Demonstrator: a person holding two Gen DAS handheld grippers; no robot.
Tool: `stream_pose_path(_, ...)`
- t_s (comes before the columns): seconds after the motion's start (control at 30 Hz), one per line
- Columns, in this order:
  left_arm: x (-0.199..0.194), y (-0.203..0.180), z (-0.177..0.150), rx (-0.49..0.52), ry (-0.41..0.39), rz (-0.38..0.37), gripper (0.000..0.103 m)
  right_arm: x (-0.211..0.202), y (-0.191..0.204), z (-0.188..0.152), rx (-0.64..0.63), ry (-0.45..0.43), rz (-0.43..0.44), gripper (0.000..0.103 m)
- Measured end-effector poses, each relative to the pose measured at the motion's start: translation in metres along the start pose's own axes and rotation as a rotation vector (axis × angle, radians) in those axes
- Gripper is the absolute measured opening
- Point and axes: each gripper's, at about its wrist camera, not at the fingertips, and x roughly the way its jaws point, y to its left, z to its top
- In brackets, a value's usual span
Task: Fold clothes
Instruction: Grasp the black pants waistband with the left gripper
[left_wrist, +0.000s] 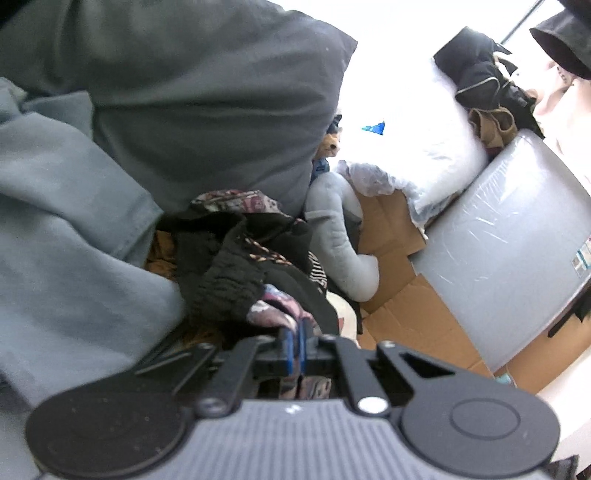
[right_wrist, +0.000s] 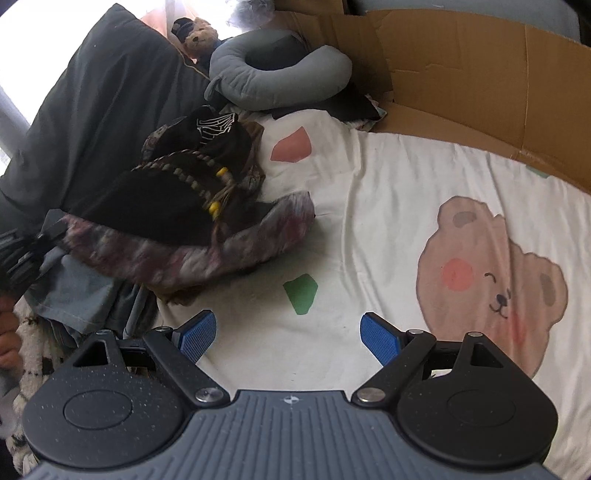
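Bedroom — bear-print bedsheet (right_wrist: 369, 206), pillow (left_wrist: 207, 103).

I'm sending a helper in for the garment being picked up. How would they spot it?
On the white bear-print sheet, find the dark clothes pile beside the grey pillow. The mottled purple-pink garment wraps its lower edge, pinched in the left gripper; its neighbours are black.

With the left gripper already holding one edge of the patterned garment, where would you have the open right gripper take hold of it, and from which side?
I would grip the rounded hem corner of the patterned garment lying on the bear-print sheet. The right gripper could come from the bare sheet side, jaws low. That corner lies free of the dark clothes and far from the left gripper, so the fabric should spread.
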Motion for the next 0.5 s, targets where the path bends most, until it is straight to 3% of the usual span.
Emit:
stream_pose_path(0.17, -0.027, 0.003, -0.007, 0.035, 0.008, 0.042, 0.002, 0.012, -0.004, -0.006, 0.053, 0.023, 0.022, 0.089)
stream_pose_path(0.5, -0.088, 0.022, -0.014, 0.005, -0.016, 0.117, 0.002, 0.05, -0.005, -0.023, 0.157, 0.054, 0.054, 0.088)
